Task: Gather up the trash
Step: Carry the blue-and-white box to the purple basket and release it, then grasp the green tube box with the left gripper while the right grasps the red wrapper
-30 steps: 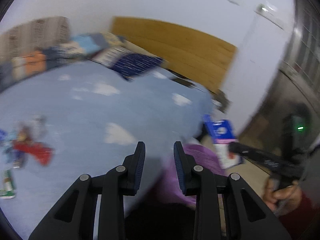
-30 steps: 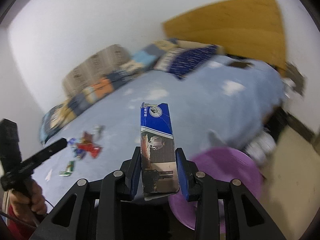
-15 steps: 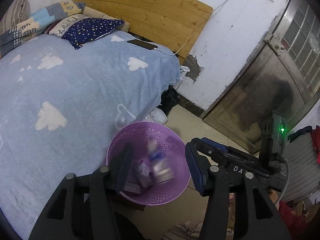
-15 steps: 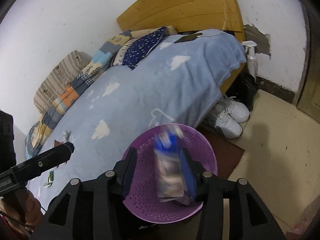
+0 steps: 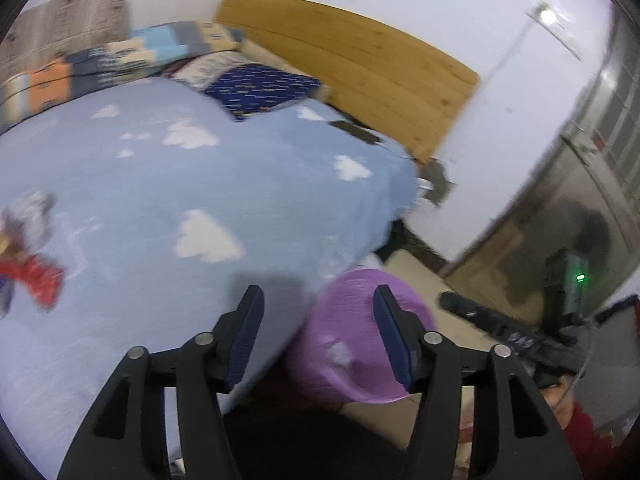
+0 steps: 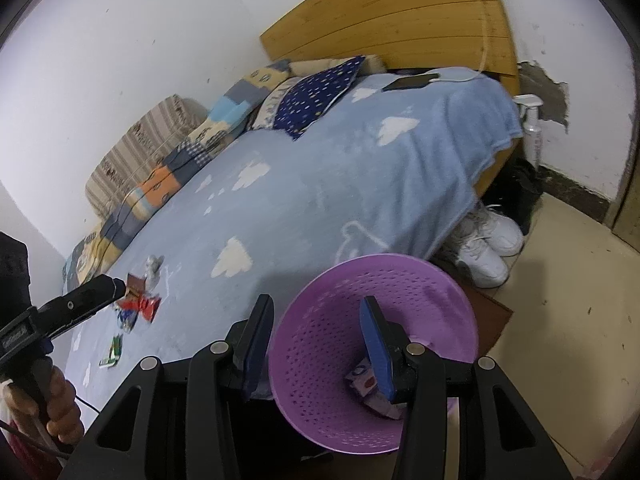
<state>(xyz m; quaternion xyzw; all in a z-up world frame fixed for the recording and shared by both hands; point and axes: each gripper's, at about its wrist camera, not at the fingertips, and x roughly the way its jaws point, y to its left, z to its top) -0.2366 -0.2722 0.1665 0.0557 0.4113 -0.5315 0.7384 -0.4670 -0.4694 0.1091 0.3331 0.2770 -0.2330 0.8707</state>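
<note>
Progress midway: our right hand-held gripper (image 6: 316, 334) hangs over the purple perforated basket (image 6: 320, 344) beside the bed (image 6: 320, 184), jaws wide apart and empty; cartons (image 6: 370, 390) lie inside. Our left hand-held gripper (image 5: 318, 334), equally spread and empty, points at the blanket. We judge the wrappers (image 6: 136, 304) on the bed are left to collect.

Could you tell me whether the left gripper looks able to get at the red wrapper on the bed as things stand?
Probably yes: the left gripper is open and empty, and only bare blue blanket lies before the red wrapper.
</note>
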